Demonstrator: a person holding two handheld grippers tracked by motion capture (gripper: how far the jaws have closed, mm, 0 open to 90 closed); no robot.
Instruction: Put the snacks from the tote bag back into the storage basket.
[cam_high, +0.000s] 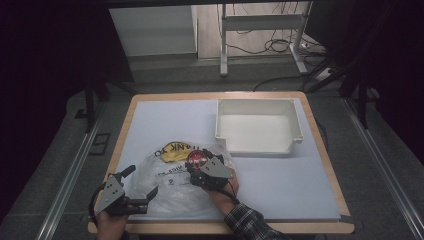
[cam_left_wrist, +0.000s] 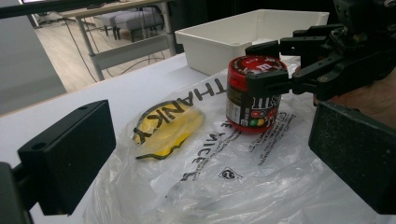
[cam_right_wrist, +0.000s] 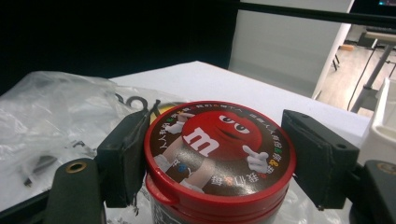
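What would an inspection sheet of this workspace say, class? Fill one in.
Surface: white table top, wooden edge.
Job's things: red-lidded candy jar upright on the plastic bag.
Clutter: white bin, empty.
Grippers: right gripper has its jaws around the jar, one touching, a gap at the other; left gripper open beside the bag.
Cables: black cables on the floor beyond.
Surroundings: metal desk frame, dim room.

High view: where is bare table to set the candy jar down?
Free: the white table left of the white bin, and the strip right of the right gripper below the bin. Crowded: near left, where the plastic bag lies under the candy jar.
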